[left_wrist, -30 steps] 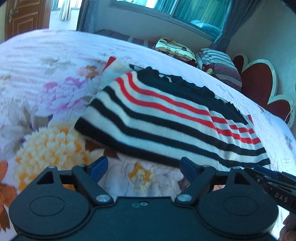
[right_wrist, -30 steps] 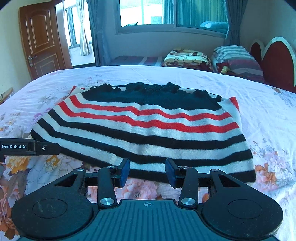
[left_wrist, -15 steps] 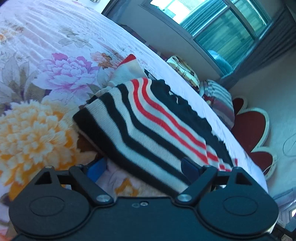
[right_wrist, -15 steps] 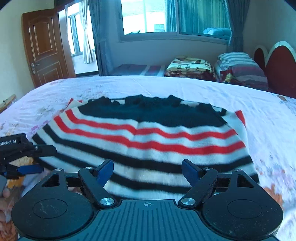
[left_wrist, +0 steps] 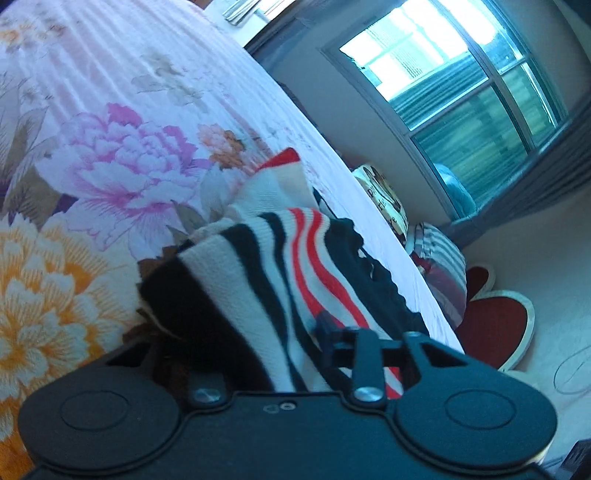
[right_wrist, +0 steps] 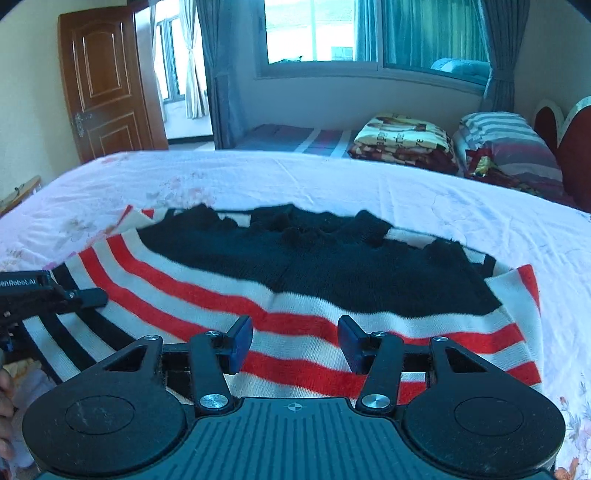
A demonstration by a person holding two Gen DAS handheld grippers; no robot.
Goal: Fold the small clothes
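A knit sweater [right_wrist: 295, 295] with black, white and red stripes lies flat on the floral bedsheet [right_wrist: 332, 184]. My right gripper [right_wrist: 295, 341] hovers over its near hem. Its jaws are closing but still stand apart, with the cloth lying under and between the blue pads [right_wrist: 242, 338]. My left gripper [left_wrist: 243, 332] is rolled to one side at the sweater's left corner [left_wrist: 258, 266]. Its jaws are closing on that bunched, raised corner, and one finger is hidden under the cloth. From the right wrist view the left gripper [right_wrist: 55, 295] shows at the sweater's left edge.
Folded blankets and pillows [right_wrist: 402, 140] lie on a second bed under the window [right_wrist: 321, 33]. A red heart-shaped headboard [left_wrist: 491, 325] stands at the right. A wooden door [right_wrist: 107, 81] is at the far left. A hand [right_wrist: 5, 391] shows at the left edge.
The left gripper rolled and moved onto the sweater's corner, and its jaws narrowed on the cloth, which bunched up. The right gripper moved forward over the hem, its jaws widening, then narrowing.
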